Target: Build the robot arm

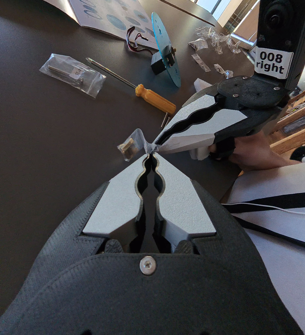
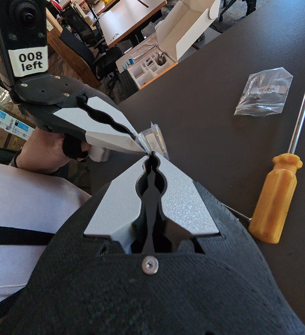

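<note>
1. Dark table (image 1: 39, 145) fills most of both views; past its far edge is a room with desks, chairs and an open white box (image 2: 175, 36).
2. Left gripper (image 1: 150, 154) and right gripper (image 1: 157, 145) meet tip to tip above the table. Both are squeezed tight on one small clear bag (image 1: 131, 145).
3. Yellow-handled screwdriver (image 1: 148, 96) lies flat beyond the small bag, its long metal end pointing away.
4. Blue disc (image 1: 164, 47) on a black block stands farther off than the screwdriver.
5. Bigger clear bag (image 1: 72, 74) lies beside the screwdriver's tip.
6. The small bag holds tiny metal bits. It hangs in the air off the shut tips, to the left, touching both grippers alike.
</note>
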The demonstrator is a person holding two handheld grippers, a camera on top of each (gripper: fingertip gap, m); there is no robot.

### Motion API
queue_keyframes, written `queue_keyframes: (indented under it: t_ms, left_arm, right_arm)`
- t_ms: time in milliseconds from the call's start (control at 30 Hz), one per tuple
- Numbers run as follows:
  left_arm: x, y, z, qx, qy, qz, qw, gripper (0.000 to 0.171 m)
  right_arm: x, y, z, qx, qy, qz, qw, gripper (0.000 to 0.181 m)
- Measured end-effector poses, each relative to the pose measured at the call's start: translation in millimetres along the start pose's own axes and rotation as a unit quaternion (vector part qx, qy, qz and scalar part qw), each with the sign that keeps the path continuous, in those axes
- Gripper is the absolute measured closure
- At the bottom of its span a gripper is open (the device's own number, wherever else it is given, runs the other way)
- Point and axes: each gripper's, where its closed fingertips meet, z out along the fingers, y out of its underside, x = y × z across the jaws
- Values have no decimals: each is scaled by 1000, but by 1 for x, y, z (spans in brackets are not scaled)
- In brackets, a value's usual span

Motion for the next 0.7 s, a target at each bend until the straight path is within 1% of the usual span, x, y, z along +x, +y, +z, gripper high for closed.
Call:
queue_keyframes:
  t_ms: [133,200,300,367,500,700]
  left_arm:
    - [-1,0,-1,4,9,-12,1000,171]
    - [0,-3,-3,15,15,-11,1000,171]
    - [0,-1,-3,9,20,-18,1000,171]
    - [0,-1,-3,8,21,-13,1000,171]
    - [2,2,-2,-1,20,1,1000,171]
    - [6,4,-3,-4,21,32,999,171]
  right_arm:
    - [0,0,1,1,-2,7,1000,181]
    - [-4,-3,0,10,-20,8,1000,181]
    - [-5,-3,0,6,-37,24,999,181]
    - [-5,-7,-2,22,-45,32,998,181]
    - [-4,-1,2,-2,-40,30,999,181]
    - [-6,-2,2,-4,-59,40,997,181]
